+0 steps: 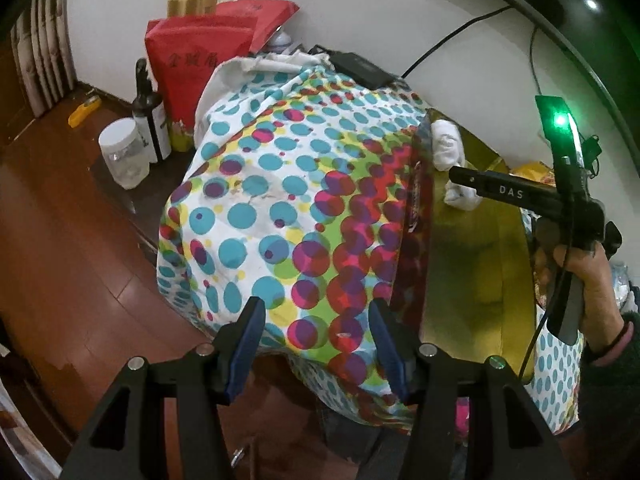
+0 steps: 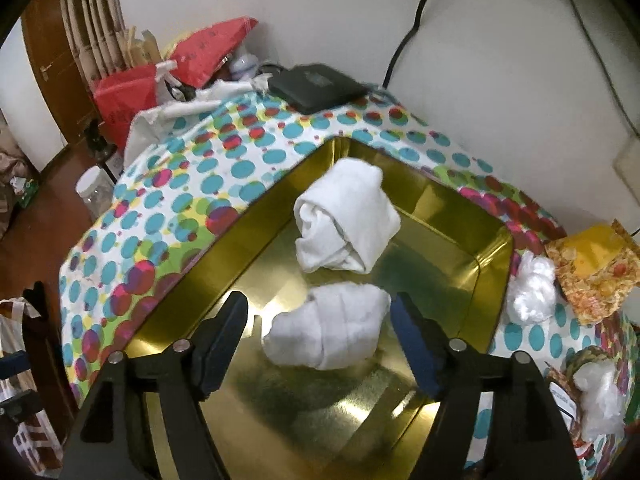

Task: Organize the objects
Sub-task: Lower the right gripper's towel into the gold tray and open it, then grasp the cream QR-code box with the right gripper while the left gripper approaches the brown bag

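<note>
A gold tin tray (image 2: 472, 256) sits on a table under a dotted cloth (image 2: 192, 200). Two rolled white socks lie in the tray: the far roll (image 2: 344, 220) and the near roll (image 2: 328, 332). My right gripper (image 2: 318, 344) is open and hovers over the tray, its fingers on either side of the near roll without touching it. My left gripper (image 1: 316, 344) is open and empty over the cloth's left front corner (image 1: 280, 220). In the left wrist view the tray (image 1: 480, 272) shows with the right gripper's fingers (image 1: 500, 190) above one white roll (image 1: 450, 148).
A black flat device (image 2: 316, 86) lies at the table's back edge with cables up the wall. Red bags (image 1: 192, 56), a dark bottle (image 1: 150, 112) and a clear jar (image 1: 122, 152) stand left of the table. Plastic wads (image 2: 532, 288) and a patterned packet (image 2: 592, 264) lie right of the tray.
</note>
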A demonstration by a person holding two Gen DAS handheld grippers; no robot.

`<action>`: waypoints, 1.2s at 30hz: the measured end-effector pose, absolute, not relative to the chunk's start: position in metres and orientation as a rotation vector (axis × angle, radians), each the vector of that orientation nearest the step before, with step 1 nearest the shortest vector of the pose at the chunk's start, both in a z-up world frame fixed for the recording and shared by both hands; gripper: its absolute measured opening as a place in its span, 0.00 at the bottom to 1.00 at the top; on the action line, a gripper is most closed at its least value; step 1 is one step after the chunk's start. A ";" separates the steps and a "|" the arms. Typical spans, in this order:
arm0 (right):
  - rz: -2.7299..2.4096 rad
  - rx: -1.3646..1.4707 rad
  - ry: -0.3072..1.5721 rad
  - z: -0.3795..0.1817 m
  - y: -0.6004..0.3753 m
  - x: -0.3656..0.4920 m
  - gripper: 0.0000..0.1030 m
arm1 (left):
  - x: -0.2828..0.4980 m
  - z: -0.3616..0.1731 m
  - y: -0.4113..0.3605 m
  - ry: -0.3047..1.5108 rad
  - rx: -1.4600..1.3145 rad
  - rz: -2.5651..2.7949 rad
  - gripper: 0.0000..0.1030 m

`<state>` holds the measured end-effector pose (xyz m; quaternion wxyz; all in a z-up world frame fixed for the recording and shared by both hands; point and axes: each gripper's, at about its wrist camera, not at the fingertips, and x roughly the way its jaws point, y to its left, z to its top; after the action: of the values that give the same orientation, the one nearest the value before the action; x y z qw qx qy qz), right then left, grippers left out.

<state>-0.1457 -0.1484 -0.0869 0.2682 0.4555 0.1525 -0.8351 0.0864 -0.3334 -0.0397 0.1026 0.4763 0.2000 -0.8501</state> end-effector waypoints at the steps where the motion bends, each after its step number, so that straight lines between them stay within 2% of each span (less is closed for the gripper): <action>1: -2.258 1.211 0.407 -0.082 -0.146 -0.142 0.69 | 0.086 -0.036 -0.331 0.580 1.389 -2.522 0.54; 8: -2.326 1.048 0.362 -0.036 -0.096 -0.094 0.70 | 0.077 -0.008 -0.289 0.408 1.294 -2.668 0.54; 14: -2.497 0.978 0.341 -0.021 -0.002 -0.043 0.72 | 0.061 0.000 -0.216 0.264 1.391 -2.856 0.54; 20: -2.699 1.107 0.326 -0.046 0.100 -0.028 0.74 | 0.037 -0.006 -0.142 0.256 1.546 -2.963 0.54; 30: -2.724 1.276 0.200 -0.093 0.162 -0.048 0.74 | 0.018 -0.014 -0.048 -0.011 1.630 -3.100 0.54; 34: -2.707 1.304 0.163 -0.108 0.166 -0.060 0.73 | 0.004 -0.027 -0.040 0.060 1.721 -2.997 0.54; 36: -2.709 1.310 0.132 -0.113 0.171 -0.064 0.67 | -0.003 -0.034 -0.041 0.074 1.728 -2.940 0.54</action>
<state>-0.0636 0.1713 -0.1134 0.0648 0.4340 0.0439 -0.8975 -0.0026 -0.0406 -0.0340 -0.1344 0.5021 0.0216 -0.8540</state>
